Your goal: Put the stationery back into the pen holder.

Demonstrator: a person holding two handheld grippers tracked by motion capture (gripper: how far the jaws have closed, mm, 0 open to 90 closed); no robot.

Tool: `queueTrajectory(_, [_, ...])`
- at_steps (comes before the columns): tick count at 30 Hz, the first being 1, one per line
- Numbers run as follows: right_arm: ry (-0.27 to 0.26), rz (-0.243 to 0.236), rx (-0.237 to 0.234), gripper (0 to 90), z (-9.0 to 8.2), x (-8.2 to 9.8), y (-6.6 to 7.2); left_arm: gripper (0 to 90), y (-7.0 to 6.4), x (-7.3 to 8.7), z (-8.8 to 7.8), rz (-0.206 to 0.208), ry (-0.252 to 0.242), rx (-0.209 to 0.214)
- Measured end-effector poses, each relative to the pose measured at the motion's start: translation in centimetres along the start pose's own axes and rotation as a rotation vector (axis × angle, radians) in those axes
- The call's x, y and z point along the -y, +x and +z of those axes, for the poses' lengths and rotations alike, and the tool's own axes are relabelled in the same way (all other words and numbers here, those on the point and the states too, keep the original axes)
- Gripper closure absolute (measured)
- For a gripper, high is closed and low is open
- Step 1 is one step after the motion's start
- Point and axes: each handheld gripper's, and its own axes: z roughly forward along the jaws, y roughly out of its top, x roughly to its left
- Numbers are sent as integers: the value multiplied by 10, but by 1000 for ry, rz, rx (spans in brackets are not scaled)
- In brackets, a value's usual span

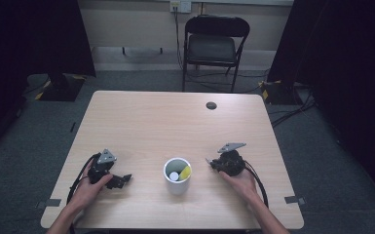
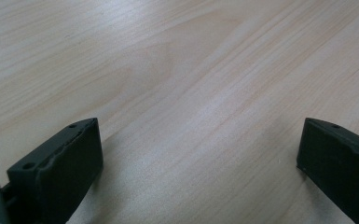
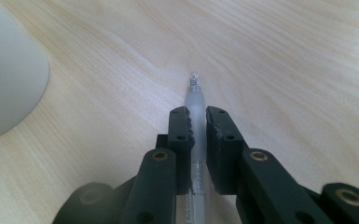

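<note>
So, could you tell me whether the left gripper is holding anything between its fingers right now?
No, the left gripper has its fingers wide apart with bare table between them.

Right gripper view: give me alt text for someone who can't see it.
The right gripper has its two black jaws shut on a clear, frosted pen, tip pointing away just above the light wooden table. A white cup's curved side sits at the left edge.

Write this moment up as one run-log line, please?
right gripper: shut on pen | left gripper: open, nothing between jaws | cup: upright between grippers, two items inside | table
</note>
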Motion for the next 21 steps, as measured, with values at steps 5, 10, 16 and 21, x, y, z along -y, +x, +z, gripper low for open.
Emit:
queueTrajectory(5, [1,-2,-18,808,-4,0,1,0,0,0,0,0,0,0])
queueTrajectory(10, [-48,36,-35,808,-13,-2,-1,0,0,0,0,0,0,0])
queueTrajectory(16, [-90,51,-53,808,-19,-3,-2,0,0,0,0,0,0,0])
queueTrajectory(21, [-131,61,-65,808,-25,-5,-1,0,0,0,0,0,0,0])
